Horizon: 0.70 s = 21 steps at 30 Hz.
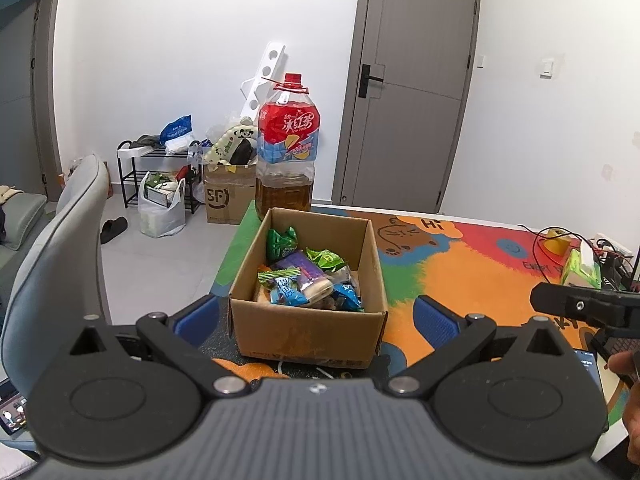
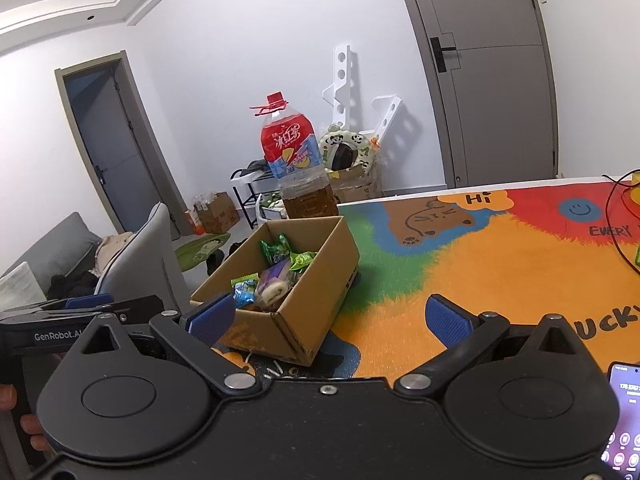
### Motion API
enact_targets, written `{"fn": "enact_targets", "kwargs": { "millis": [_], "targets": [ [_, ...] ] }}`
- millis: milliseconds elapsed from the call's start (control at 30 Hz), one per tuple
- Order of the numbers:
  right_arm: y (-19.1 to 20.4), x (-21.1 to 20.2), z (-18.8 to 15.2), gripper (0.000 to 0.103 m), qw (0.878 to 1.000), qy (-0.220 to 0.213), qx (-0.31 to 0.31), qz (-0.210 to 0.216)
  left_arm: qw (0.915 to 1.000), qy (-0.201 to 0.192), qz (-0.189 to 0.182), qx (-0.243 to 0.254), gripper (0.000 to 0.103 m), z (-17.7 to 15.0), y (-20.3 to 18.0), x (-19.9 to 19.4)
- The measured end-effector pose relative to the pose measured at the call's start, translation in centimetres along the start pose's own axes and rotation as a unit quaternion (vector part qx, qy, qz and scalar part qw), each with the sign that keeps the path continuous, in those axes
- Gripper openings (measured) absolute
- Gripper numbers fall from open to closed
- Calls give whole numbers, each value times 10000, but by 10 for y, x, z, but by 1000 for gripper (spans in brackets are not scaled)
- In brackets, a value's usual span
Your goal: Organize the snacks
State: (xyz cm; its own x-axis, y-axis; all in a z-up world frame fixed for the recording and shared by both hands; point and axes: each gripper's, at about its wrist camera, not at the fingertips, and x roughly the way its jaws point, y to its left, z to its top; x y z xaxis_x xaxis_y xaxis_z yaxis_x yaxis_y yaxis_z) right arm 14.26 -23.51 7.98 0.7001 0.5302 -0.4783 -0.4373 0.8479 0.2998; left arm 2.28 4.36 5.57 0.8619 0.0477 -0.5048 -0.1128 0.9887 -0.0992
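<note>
A: How are the jaws of the left gripper (image 1: 316, 312)?
B: Spread wide, holding nothing. The cardboard box (image 1: 308, 322) with the snack packets (image 1: 306, 276) sits between them, just ahead, on the worktop (image 1: 460, 264).
A: And the right gripper (image 2: 330, 314)?
B: Also spread, empty. The box is by its left jaw, the tea bottle (image 2: 296, 168) behind.

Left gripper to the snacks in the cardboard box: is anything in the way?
Nothing visible blocks it. The left gripper is open and empty, facing the near wall of the cardboard box. The box has no lid, so the snacks are reachable from above. The tea bottle stands behind the box.
</note>
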Motion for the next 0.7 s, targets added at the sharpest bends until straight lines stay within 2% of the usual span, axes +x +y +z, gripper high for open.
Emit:
{"fn": "enact_targets", "kwargs": {
  "millis": [700],
  "targets": [
    [8,-13,-4,103,9998,-13,-171,51,9999,-136,52,55,103,-8,7,-16]
  ]
}}
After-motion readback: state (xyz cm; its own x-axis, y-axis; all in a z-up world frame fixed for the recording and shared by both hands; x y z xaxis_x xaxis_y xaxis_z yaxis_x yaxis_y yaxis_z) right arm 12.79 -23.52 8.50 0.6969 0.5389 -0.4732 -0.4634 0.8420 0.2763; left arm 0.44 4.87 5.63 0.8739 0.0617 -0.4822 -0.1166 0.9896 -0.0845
